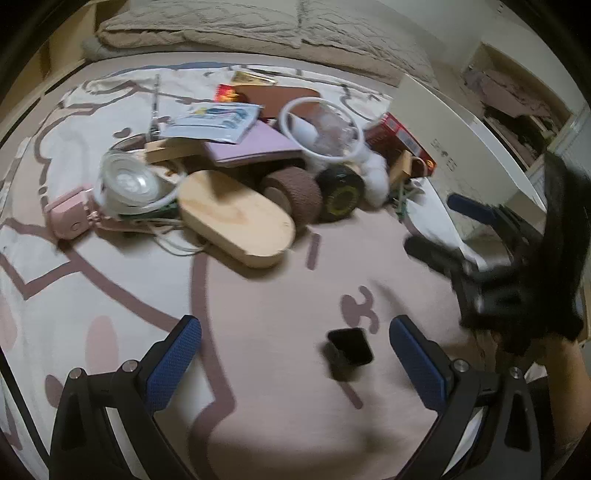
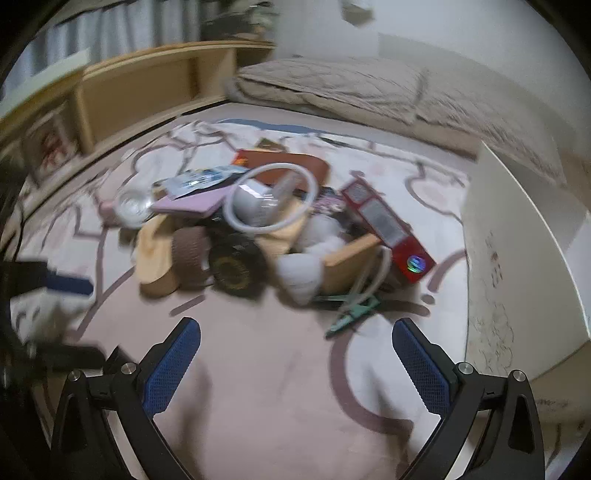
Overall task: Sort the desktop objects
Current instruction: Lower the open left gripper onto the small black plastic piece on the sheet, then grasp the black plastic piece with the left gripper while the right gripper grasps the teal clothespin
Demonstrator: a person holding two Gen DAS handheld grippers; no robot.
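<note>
Black and small, a box-like object (image 1: 349, 352) lies alone on the pink patterned bedspread (image 1: 258, 424), between the spread blue-padded fingers of the left gripper (image 1: 295, 360), which is released and touches nothing. The right gripper (image 2: 296, 363) is likewise released, empty, over bare bedspread near the white board (image 2: 517, 258) standing at the right edge.

Farther in, toward the middle of the bedspread, the desktop objects sit in one heap. At its near side a pale wooden oval board (image 1: 236, 221) lies flat, with a brown fabric roll (image 1: 295, 195) and a black roll with yellow lettering (image 1: 341, 194) just beside it. A clear round container (image 1: 127, 182) is at the heap's left end; what it holds cannot be told. A white ring (image 1: 319, 129) tops the pile, above a lilac book (image 1: 251, 146) and a blue-and-white packet (image 1: 212, 123). A red carton (image 2: 388, 225) leans on the right side, white fluff (image 2: 306, 258) beside it

A beige quilt (image 1: 258, 26) lies along the far edge
</note>
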